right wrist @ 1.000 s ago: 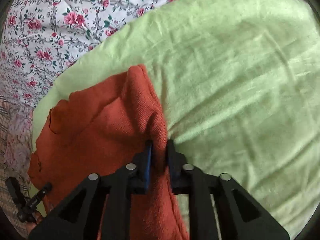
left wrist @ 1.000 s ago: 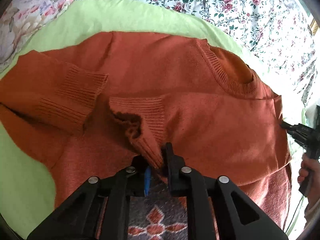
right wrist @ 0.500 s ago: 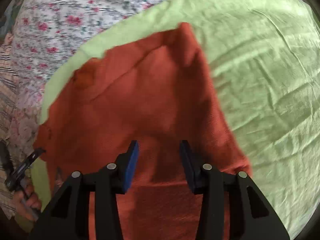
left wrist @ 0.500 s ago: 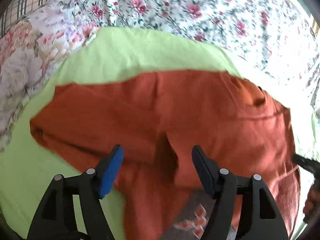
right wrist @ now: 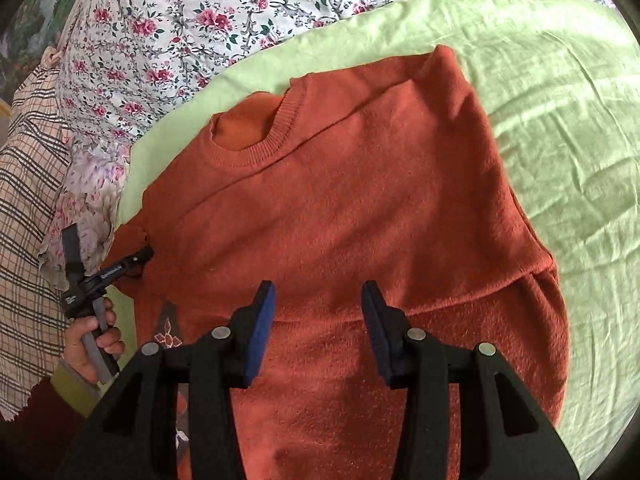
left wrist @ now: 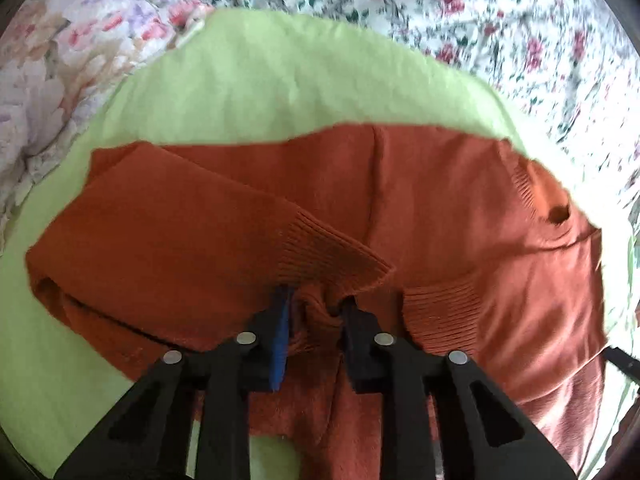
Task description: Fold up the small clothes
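Note:
A rust-orange knitted sweater lies on a light green cloth, both sleeves folded in over the body. In the left wrist view one ribbed cuff lies just beyond my left gripper and the other cuff lies to its right. The left jaws are closing, and a bunched fold of sweater is pinched between the pads. In the right wrist view the sweater shows its neckline at the far left. My right gripper hovers open over the body, with nothing between its fingers.
The green cloth lies on a floral bedspread. A plaid cloth is at the left edge. A person's hand holds the left gripper at the sweater's left side.
The left gripper dropped the sleeve cuff, opened wide, shifted and closed on a fold by the cuffs. The right gripper let go of the sweater's edge and opened; that side now lies folded flat.

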The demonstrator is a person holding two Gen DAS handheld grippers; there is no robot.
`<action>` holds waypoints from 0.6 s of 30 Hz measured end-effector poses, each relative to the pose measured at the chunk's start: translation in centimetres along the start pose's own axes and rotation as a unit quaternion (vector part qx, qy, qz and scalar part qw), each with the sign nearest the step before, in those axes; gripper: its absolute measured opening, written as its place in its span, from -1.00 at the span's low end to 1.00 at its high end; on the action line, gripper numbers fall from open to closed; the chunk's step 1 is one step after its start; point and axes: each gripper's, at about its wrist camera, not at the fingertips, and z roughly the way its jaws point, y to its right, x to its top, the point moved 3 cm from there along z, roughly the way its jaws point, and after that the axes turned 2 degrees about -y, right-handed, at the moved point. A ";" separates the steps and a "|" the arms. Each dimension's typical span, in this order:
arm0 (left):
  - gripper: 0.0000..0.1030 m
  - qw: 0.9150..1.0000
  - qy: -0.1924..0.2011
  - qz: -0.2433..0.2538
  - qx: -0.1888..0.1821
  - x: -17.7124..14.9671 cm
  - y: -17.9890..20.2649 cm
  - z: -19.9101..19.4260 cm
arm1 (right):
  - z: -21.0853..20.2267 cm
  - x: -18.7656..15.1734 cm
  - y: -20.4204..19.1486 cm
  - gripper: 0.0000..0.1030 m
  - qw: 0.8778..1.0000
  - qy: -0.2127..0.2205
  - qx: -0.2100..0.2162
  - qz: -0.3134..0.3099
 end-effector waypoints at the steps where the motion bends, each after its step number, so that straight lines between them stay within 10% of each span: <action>1: -0.63 1.000 0.013 -0.003 -0.010 0.1 0.2 -1.1 | 0.1 0.1 0.1 -0.11 1.000 0.000 0.000 0.002; 9: -0.67 0.987 0.069 0.005 -0.148 -0.1 8.6 -7.9 | -0.4 0.5 1.4 -0.11 0.999 0.013 0.014 0.033; 18: -0.68 0.964 0.025 0.088 -0.251 -3.1 25.8 -6.5 | -3.6 0.2 5.7 -0.11 0.997 0.039 0.011 0.073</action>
